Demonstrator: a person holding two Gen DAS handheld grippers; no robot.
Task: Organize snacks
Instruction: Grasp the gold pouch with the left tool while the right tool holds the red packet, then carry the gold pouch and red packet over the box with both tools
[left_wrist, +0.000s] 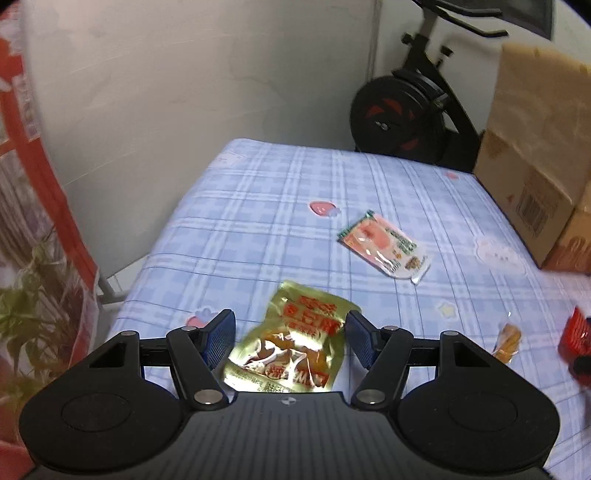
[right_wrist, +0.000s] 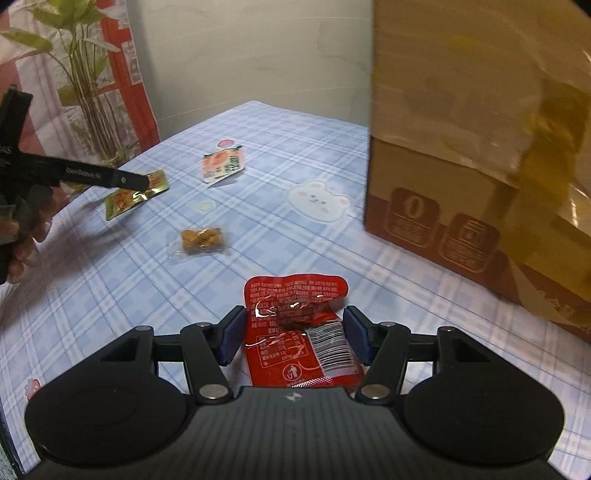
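Observation:
A gold snack packet (left_wrist: 291, 343) lies on the blue plaid tablecloth between the fingers of my open left gripper (left_wrist: 290, 338). It also shows in the right wrist view (right_wrist: 135, 195) under the left gripper (right_wrist: 125, 181). A red snack packet (right_wrist: 299, 332) lies between the fingers of my open right gripper (right_wrist: 293, 334); its edge shows in the left wrist view (left_wrist: 576, 332). A pink and white packet (left_wrist: 386, 245) (right_wrist: 221, 166) lies farther back. A small clear packet of brown pieces (right_wrist: 201, 240) (left_wrist: 508, 341) lies mid-table.
A large cardboard box (right_wrist: 480, 147) (left_wrist: 535, 158) stands on the table's right side. An exercise bike (left_wrist: 410, 107) is behind the table. A plant (right_wrist: 81, 74) and red-patterned curtain are at the left. The wall is close behind.

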